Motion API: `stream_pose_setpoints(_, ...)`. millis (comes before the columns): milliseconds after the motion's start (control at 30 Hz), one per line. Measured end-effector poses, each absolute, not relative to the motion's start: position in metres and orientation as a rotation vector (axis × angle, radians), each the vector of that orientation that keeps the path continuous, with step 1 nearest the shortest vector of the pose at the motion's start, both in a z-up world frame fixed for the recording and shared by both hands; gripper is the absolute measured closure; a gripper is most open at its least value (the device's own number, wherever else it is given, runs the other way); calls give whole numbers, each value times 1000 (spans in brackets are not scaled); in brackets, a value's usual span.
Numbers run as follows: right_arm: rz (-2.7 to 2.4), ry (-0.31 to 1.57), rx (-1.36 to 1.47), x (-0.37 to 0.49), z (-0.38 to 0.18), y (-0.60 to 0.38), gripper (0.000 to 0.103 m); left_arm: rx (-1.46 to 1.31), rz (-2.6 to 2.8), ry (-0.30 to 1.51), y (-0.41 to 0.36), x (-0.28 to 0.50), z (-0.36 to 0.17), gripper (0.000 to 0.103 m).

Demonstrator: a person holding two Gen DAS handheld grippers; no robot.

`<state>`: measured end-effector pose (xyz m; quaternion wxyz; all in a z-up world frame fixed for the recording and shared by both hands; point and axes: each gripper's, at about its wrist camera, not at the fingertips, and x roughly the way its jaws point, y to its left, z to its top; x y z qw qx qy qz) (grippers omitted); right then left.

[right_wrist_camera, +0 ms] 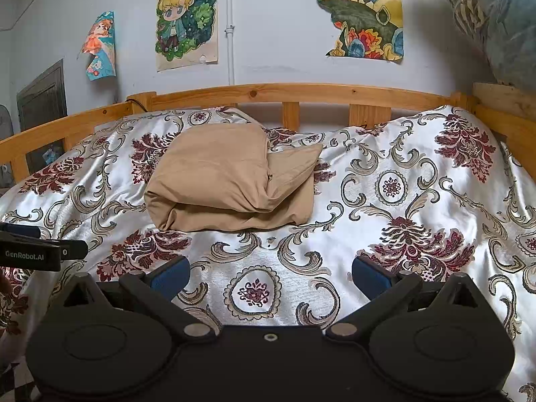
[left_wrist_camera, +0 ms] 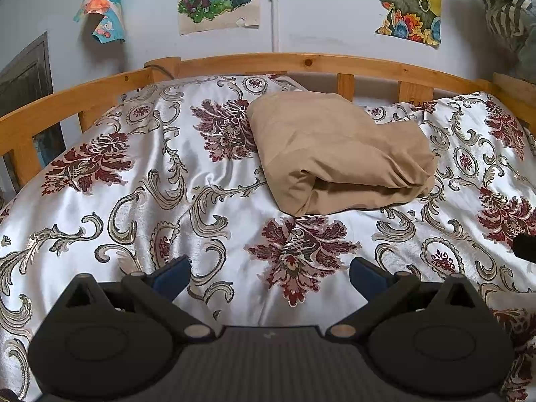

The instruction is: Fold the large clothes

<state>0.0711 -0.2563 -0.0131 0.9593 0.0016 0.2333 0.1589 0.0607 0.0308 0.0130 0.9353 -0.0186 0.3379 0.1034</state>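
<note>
Now we hold both grippers low over the bed, pointing toward the tan folded garment [left_wrist_camera: 338, 154]. Our left gripper [left_wrist_camera: 269, 276] is released, its two blue-padded fingers [left_wrist_camera: 171, 276] spread wide and grasping nothing; our right gripper [right_wrist_camera: 270, 276] is likewise released and empty. Both hover short of the garment, apart from it, with bare floral bedspread [left_wrist_camera: 117, 201] between. From the right wrist view, the left gripper's black body shows at the near left of the garment, well apart from it. The garment lies in one bundle of several layers on the bedspread, just in front of the wooden bed rail [right_wrist_camera: 268, 92]. Behind the rail we count three coloured drawings [right_wrist_camera: 186, 20] on the wall, and one white pipe [right_wrist_camera: 230, 26] running down between them.
</note>
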Motion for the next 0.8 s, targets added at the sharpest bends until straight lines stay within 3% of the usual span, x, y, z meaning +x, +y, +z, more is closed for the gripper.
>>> stream_pose_setpoints(800,238,555,116,80,-20,-270,1,34,247,752,25,68,10,1)
